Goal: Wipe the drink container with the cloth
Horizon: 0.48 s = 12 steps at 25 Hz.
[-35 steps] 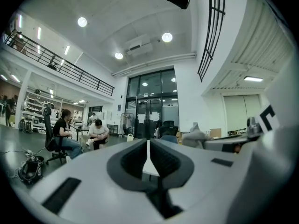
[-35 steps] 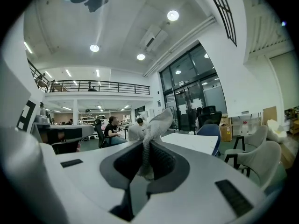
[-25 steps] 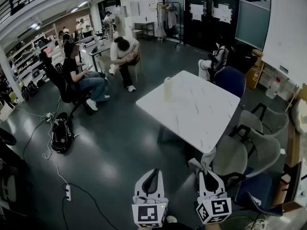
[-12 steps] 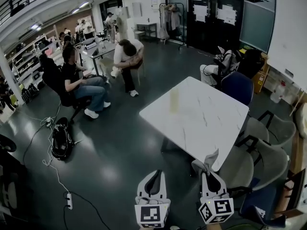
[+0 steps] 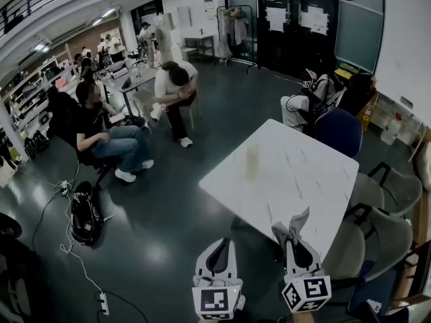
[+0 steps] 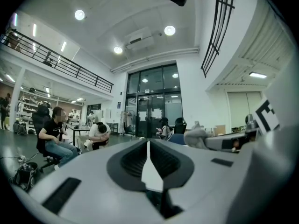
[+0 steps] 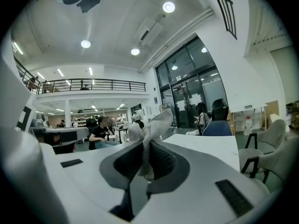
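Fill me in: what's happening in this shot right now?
Wiping has not started. The right gripper is shut on a grey cloth, whose ends stick out past the jaws. The left gripper is shut with nothing in it. The drink container stands upright near the left edge of the white table, untouched. In the head view both grippers are well short of it, at the table's near corner.

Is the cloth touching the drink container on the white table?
Apart. The head view shows bare tabletop between the cloth, pinched in the right gripper, and the drink container.
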Tool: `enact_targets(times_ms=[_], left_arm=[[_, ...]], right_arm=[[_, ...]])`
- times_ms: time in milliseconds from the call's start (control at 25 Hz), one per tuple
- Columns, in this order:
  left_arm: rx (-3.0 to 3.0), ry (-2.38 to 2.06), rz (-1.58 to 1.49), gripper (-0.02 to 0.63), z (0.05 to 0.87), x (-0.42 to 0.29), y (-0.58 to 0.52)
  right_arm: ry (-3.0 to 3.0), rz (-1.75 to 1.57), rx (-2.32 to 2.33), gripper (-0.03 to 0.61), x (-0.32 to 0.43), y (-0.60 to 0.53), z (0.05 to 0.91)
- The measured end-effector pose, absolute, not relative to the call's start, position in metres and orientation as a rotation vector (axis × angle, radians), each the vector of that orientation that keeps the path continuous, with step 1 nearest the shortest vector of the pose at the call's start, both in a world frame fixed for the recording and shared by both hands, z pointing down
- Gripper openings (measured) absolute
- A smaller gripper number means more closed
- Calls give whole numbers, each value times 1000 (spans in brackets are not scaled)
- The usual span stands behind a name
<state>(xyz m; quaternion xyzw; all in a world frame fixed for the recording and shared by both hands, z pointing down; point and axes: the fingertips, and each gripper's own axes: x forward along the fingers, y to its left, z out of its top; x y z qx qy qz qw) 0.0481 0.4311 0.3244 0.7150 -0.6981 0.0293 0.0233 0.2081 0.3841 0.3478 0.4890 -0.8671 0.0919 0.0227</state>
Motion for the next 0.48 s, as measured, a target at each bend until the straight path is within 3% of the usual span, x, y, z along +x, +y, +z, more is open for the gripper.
enact_targets(times_ms=[480], left_arm=[[2221, -2163, 86, 28, 329, -1, 366]], right_arm=[[-2636, 283, 1531, 43, 170, 324, 352]])
